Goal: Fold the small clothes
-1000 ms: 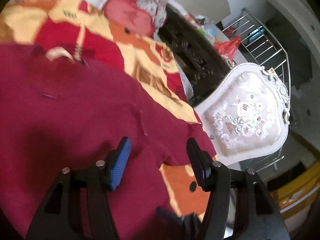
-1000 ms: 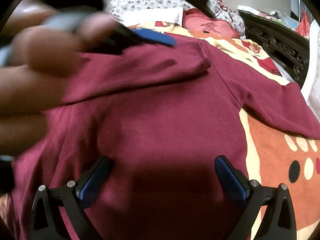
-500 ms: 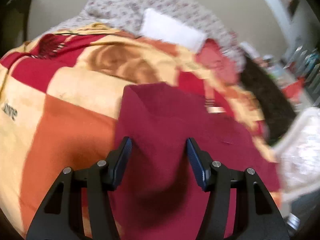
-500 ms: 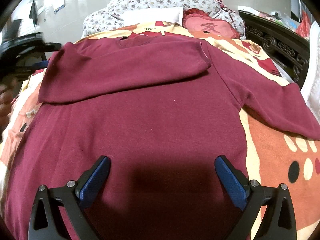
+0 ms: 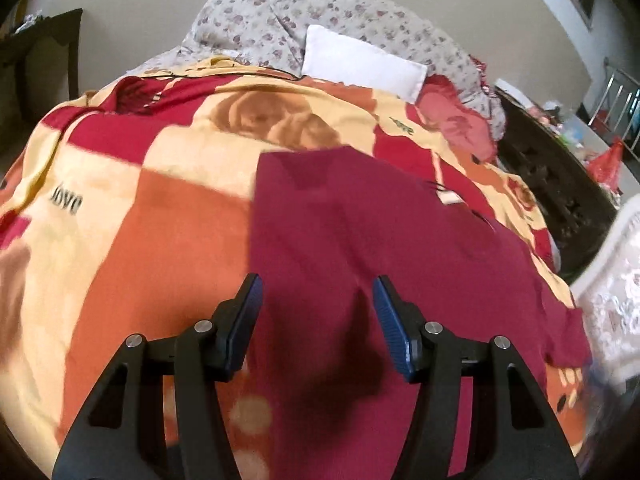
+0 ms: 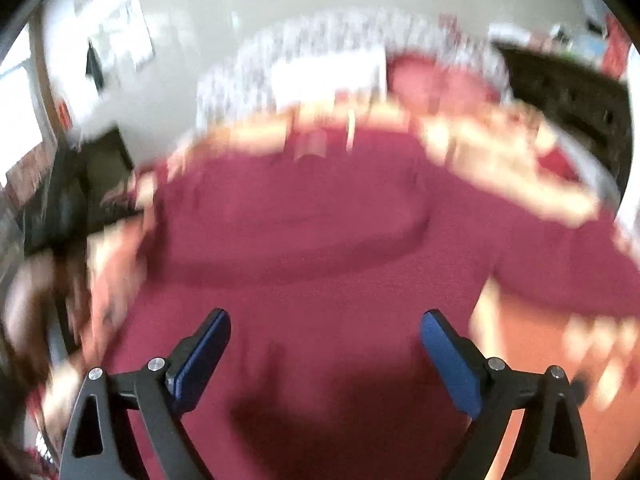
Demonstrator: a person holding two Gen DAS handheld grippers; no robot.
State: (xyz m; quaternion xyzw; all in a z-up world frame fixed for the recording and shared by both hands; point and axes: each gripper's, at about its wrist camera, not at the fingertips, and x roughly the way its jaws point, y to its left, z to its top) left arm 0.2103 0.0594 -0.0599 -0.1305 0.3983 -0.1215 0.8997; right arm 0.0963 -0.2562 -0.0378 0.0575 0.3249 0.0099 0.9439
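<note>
The maroon sweatshirt (image 5: 360,240) lies flat on the bed's orange-red patterned blanket (image 5: 140,208), one sleeve (image 6: 288,204) folded across the chest, the other sleeve (image 6: 568,268) out to the side.

Changes: left hand-held gripper (image 5: 316,316) has swung off the sleeve's far side & now sits over the garment's near left edge, fingers apart, nothing between them. It's done w/ the first sleeve fold, by my read.

Right hand-held gripper (image 6: 324,356) also apart & empty, low over the body fabric. Its view is smeared w/ motion blur vs the sharp frame 0.5 s ago, so it's on the move, prob. toward the unfolded sleeve. Sweatshirt itself looks unshifted.

Task approx. one fold in; second sleeve & the body fold not yet done.
</note>
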